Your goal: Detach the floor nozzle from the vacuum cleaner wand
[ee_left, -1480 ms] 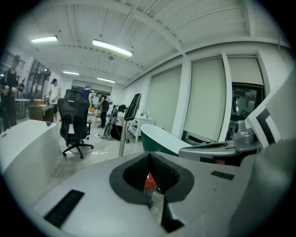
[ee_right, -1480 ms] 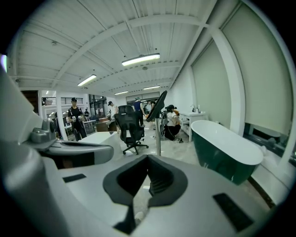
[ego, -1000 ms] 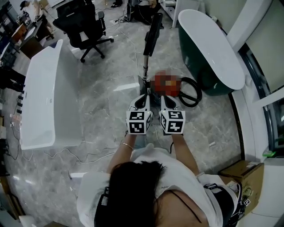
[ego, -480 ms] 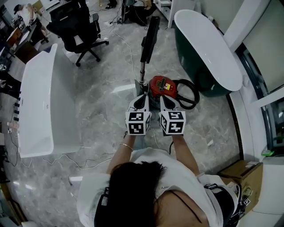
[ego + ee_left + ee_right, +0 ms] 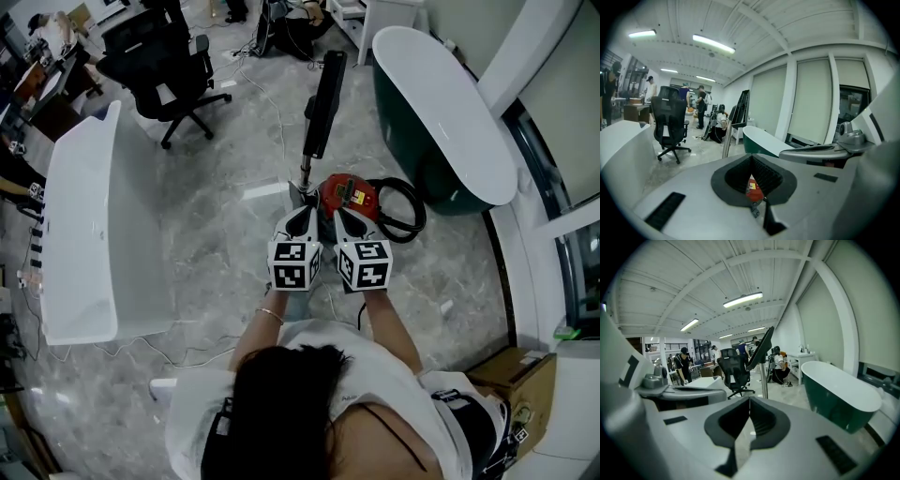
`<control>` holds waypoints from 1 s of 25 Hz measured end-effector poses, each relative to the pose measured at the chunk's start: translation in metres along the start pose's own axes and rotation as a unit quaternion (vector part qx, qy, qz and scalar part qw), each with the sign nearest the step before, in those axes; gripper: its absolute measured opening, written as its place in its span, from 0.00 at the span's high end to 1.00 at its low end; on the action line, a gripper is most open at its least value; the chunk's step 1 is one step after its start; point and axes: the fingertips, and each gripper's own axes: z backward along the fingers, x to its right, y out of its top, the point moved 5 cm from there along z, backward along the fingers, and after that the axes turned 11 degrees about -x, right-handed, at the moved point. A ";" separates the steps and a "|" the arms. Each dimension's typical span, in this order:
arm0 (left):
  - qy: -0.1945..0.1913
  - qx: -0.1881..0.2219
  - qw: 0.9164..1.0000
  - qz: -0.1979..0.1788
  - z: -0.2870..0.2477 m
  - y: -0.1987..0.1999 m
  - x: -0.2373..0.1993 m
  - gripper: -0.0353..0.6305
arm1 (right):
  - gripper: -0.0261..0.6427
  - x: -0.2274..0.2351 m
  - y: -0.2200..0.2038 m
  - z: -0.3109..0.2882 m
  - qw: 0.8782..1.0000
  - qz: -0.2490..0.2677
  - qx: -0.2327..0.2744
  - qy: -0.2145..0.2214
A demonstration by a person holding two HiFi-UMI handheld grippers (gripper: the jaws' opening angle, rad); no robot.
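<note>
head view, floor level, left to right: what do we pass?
white bathtub → office chair → wand and nozzle → green bathtub. Red vacuum body and hose left out: they overlap their neighbours.

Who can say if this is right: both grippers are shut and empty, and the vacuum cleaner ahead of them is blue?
Wrong colour: the vacuum cleaner is red, not blue, as the head view shows. The rest stands.

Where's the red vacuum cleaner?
Head view: the red vacuum cleaner sits on the floor just beyond the right gripper, left of the green bathtub.
</note>
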 end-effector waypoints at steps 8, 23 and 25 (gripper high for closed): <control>-0.003 0.004 1.000 0.004 -0.024 0.020 -0.031 0.96 | 0.94 0.007 0.024 -0.034 1.000 -0.012 0.004 -0.008; -0.044 0.008 0.999 -0.002 -0.060 0.052 -0.081 0.96 | 0.94 -0.002 0.060 -0.077 1.000 -0.020 0.017 0.002; -0.047 0.011 0.999 -0.004 -0.063 0.057 -0.089 0.96 | 0.94 -0.001 0.065 -0.081 1.000 -0.022 0.017 0.006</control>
